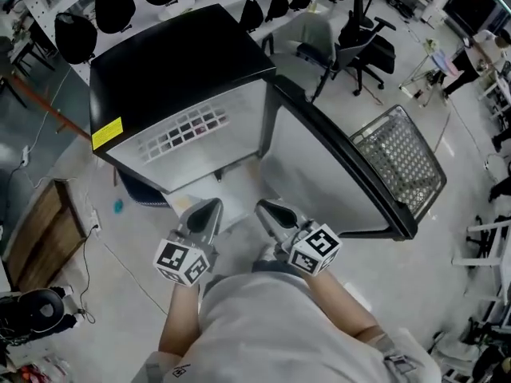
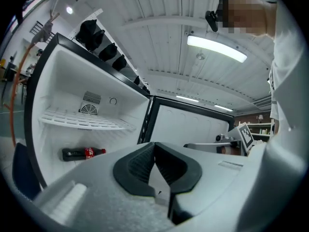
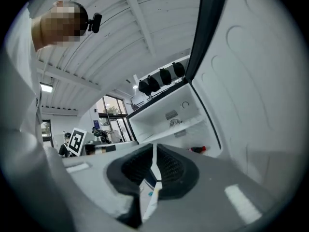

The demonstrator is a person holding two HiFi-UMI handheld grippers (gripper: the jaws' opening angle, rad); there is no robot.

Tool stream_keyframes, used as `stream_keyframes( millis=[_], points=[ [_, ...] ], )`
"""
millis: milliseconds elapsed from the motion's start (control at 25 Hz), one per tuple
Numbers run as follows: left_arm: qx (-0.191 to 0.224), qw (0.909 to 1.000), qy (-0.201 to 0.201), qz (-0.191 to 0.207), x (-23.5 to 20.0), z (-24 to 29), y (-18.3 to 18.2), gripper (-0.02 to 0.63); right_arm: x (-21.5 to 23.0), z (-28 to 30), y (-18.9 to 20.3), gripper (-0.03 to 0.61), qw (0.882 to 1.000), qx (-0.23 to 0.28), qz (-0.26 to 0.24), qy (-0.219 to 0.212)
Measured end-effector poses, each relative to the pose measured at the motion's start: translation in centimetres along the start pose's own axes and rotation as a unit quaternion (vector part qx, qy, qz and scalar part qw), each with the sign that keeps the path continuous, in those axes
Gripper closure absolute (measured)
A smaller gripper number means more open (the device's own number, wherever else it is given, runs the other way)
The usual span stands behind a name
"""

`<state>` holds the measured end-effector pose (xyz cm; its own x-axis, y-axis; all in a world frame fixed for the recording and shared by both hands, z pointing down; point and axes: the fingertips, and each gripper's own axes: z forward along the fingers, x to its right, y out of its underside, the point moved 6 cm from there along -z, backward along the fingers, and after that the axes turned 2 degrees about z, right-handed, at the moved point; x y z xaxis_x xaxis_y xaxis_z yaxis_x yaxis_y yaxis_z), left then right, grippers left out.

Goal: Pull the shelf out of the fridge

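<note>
Ahead of left gripper (image 1: 205,211): shelf (image 2: 87,122), set crosswise in fridge (image 1: 172,62), well apart.
Nearer side: left, judged.
Jaws: left gripper and right gripper (image 1: 274,211) both closed, nothing held.

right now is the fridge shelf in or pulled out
In: the wire shelf sits across the fridge cavity above the cola bottle, with the door open.

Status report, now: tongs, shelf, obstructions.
Left tongs and right tongs shut, empty, short of the fridge. Door open, shelf seated inside. Cola bottle lies below shelf, not on it.
</note>
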<state>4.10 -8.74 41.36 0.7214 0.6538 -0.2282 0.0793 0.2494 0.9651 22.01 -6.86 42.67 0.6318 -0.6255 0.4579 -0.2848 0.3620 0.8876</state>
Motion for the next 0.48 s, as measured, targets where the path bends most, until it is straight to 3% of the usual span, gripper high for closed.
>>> stream_keyframes(
  millis=[280,480],
  points=[
    [0.040,0.9949,-0.077,-0.051,-0.8,1.1,0.3,0.604,1.5,2.7,-0.4,0.552,0.996,-0.020,0.020,-0.088],
    [0.088,0.9817,-0.116,-0.123,-2.1,0.2,0.1,0.603,2.4,4.6,-1.2,0.552,0.993,-0.018,0.041,-0.111]
  ],
)
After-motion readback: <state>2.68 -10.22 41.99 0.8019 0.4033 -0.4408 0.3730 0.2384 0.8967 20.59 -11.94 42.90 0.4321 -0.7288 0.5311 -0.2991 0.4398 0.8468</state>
